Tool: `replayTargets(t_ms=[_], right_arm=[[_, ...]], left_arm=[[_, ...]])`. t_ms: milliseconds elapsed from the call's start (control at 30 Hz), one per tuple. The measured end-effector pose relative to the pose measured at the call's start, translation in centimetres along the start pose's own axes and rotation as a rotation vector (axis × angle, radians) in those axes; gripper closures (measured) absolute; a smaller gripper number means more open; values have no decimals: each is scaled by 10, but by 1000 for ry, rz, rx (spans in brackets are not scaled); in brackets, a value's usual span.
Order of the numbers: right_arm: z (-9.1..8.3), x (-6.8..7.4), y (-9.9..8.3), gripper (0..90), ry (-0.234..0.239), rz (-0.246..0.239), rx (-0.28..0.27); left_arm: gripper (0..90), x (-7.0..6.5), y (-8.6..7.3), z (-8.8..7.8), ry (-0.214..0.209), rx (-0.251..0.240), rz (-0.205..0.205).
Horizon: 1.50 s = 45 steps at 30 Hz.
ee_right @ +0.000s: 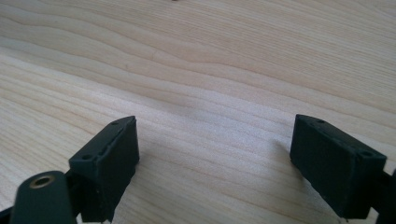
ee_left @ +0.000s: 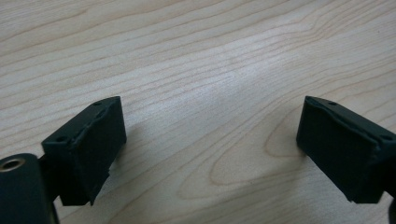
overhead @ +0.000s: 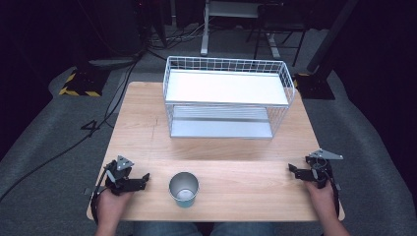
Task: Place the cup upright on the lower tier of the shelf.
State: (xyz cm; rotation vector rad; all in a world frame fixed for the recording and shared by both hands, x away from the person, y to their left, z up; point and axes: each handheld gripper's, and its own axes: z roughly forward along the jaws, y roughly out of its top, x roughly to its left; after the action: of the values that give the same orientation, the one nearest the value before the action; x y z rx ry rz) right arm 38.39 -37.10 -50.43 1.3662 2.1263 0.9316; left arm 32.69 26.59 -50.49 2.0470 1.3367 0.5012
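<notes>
A: Since both grippers sit idle at the near edge, which one takes the cup?

B: Left gripper is nearer. Cup stands just to its right, near-centre of the table, upright, mouth up. Right gripper is well apart from it, over at the near right corner.

A: Jaw state?

B: Left gripper: jaws spread wide, nothing between them, bare wood under them. Right gripper: same, wide open, empty.

A: Which way do the left jaws face?

B: Roughly rightward, toward the cup, going by the high view. Cup's axis is vertical, so a side grasp on the wall looks natural: slide right, straddle it, close.

A: And the wire shelf?

B: Far side of the table, slightly right of centre, two tiers, both bare. Cup sits on the near side of it, a bit left of its middle. My guess is the cup goes there, so carry would run away from the person.

A: Risk?

B: Tipping the cup if one jaw clips the rim on approach.
</notes>
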Motion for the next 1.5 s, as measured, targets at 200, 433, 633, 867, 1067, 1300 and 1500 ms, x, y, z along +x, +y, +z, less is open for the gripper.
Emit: replayTargets(t_ms=[200, 433, 633, 867, 1067, 1300, 1500], right_arm=[[1, 1, 1, 166, 4, -5, -2], [1, 2, 1, 166, 3, -3, 0], [1, 2, 1, 166, 4, -3, 0], [0, 2, 0, 174, 16, -10, -3], [0, 2, 0, 174, 15, -10, -3], [0, 3, 0, 174, 15, -11, -3], [0, 2, 0, 174, 14, -11, -3]], left_arm=[[133, -2, -1, -1, 15, -3, -16], [138, -5, -7, -12, 6, -37, -36], [140, -14, -13, -31, -8, -82, -43], [157, -34, -22, -59, -30, -169, -37], [159, -47, -26, -70, -50, -219, -12], [160, -62, -34, -88, -94, -310, 6], [160, -71, -38, -99, -111, -327, 1]])
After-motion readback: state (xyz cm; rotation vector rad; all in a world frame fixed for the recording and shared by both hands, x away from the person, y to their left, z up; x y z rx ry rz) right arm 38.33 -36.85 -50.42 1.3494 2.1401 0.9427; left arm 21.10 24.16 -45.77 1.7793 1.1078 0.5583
